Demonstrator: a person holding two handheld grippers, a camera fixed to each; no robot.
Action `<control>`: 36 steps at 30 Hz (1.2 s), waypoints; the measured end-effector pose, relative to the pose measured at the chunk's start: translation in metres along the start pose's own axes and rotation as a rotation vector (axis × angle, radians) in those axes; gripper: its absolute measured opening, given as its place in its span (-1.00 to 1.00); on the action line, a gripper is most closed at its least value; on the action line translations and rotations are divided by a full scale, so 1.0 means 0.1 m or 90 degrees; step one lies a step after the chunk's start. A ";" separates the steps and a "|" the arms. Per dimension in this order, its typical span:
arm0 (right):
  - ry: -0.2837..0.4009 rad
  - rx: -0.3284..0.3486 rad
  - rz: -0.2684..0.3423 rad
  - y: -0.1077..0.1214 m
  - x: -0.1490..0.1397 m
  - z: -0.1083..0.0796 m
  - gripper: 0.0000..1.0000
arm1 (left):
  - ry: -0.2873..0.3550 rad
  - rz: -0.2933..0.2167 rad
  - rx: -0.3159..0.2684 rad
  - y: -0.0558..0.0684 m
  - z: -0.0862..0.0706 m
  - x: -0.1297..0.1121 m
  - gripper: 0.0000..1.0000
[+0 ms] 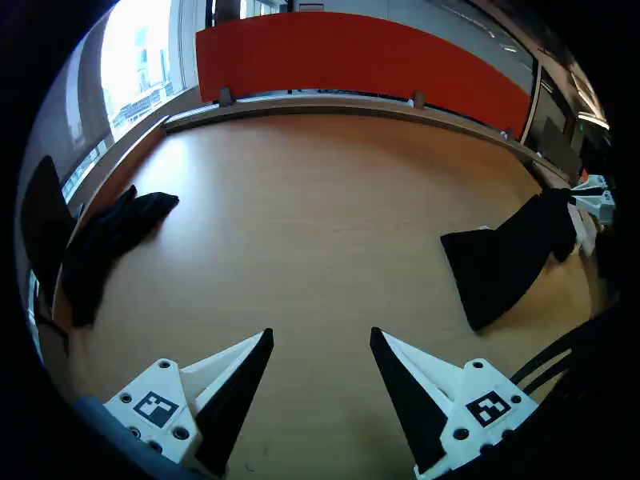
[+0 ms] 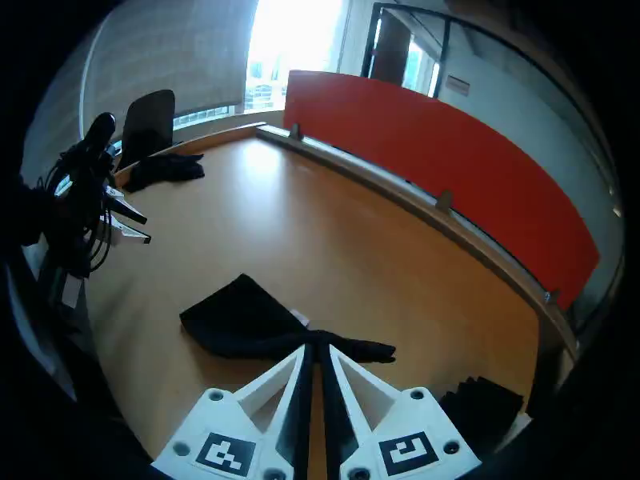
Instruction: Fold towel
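My right gripper (image 2: 318,350) is clamped on one bunched end of the black towel (image 2: 240,320), raising it while the rest lies flat on the desk (image 2: 320,232), well short of the orange partition (image 2: 448,160). My left gripper (image 1: 320,336) hangs with its fingers apart, free, I judge, for another corner. A dark folded pile (image 2: 480,408) sits below the partition's near end.

The right gripper (image 2: 318,346) has its two fingers pressed close together, pinching a bunched corner of the black towel (image 2: 240,320), which spreads leftward on the wooden table (image 2: 336,232). At the far left, the left gripper (image 2: 146,230) is over the table's edge. Another dark cloth (image 2: 164,168) lies at the far corner, beside the red divider (image 2: 448,152).
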State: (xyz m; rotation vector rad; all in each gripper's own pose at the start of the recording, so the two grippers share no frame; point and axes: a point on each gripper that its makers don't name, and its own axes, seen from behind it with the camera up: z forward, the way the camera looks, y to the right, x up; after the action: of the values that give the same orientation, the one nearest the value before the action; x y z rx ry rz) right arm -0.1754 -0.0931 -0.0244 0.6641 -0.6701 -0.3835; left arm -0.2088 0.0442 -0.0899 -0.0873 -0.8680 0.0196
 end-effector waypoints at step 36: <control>-0.010 0.158 -0.043 -1.23 0.13 0.74 -0.87 | 0.008 -0.016 0.013 -0.19 -0.08 0.01 0.79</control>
State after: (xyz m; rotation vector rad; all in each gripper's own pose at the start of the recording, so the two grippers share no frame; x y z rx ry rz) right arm -0.2303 -0.2221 -0.0576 0.9218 -0.7176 -0.3721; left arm -0.2024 0.0250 -0.0933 -0.0578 -0.8556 0.0039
